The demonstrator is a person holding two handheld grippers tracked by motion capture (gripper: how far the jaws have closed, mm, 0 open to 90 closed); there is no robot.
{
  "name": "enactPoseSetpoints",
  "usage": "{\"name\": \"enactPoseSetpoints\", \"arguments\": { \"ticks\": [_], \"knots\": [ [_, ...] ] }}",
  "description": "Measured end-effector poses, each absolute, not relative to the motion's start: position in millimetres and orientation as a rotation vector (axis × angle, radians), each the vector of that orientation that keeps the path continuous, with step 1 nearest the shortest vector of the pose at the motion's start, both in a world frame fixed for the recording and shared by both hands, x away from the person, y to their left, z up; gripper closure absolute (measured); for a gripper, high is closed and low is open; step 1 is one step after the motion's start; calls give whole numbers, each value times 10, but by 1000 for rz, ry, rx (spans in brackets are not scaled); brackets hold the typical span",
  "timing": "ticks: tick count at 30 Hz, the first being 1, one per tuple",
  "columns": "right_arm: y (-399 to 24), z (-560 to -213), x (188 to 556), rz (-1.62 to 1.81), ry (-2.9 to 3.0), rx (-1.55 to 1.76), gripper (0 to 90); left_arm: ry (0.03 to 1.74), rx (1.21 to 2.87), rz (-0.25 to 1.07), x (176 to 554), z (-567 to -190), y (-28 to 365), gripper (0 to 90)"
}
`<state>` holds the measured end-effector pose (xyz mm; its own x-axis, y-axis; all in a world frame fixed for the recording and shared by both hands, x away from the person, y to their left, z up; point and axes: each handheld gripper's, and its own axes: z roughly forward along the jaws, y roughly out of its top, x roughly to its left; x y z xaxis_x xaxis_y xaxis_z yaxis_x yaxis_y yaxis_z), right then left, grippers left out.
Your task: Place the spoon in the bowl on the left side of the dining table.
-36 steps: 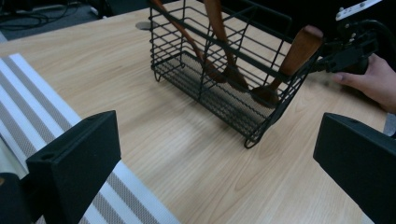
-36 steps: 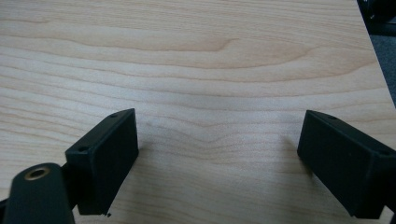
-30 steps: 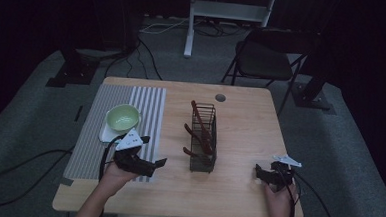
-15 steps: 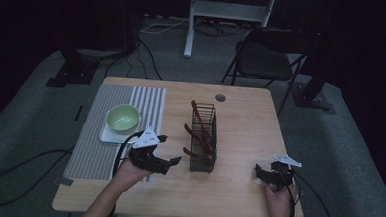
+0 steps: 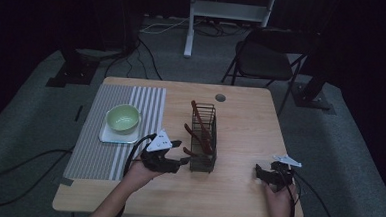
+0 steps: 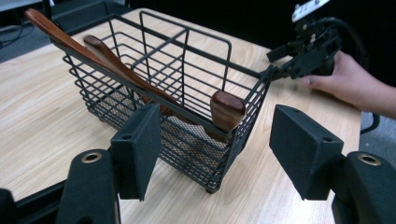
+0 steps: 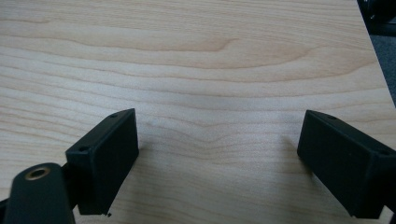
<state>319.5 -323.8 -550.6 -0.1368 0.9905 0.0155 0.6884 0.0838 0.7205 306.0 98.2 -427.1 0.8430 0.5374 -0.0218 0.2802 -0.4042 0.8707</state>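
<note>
So: black wire basket (image 5: 203,139) stands mid-table on the light wood table (image 5: 245,126), long and narrow, open grid walls, fine mesh floor, a divider across the inside. Reddish-brown wooden utensils (image 6: 107,58) lean inside it, handles poking over the rim; one rounded handle end (image 6: 227,108) sits right at the near corner. Left gripper (image 5: 177,155) is at the basket's near left corner, jaws part-open and just been closing; in the left gripper view that corner and handle end lie between the jaws, pads not touching, nothing gripped. Right gripper (image 5: 261,174) rests low near the table's right front, well apart from the basket, jaws spread wide over bare wood, holding nothing. Green bowl (image 5: 123,118) sits on a striped mat (image 5: 131,98) to the left.
</note>
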Motion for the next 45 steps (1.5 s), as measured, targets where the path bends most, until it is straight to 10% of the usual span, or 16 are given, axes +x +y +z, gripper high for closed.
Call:
{"name": "enactPoseSetpoints", "arguments": {
  "ticks": [13, 45],
  "knots": [
    [-3237, -5506, 3195, 816, 1881, 1651, 118, 588, 1974, 271, 3101, -4298, 994, 750],
    [-3238, -5506, 3196, 816, 1882, 1650, 119, 568, 1919, 313, 3075, -4022, 967, 845]
  ]
}}
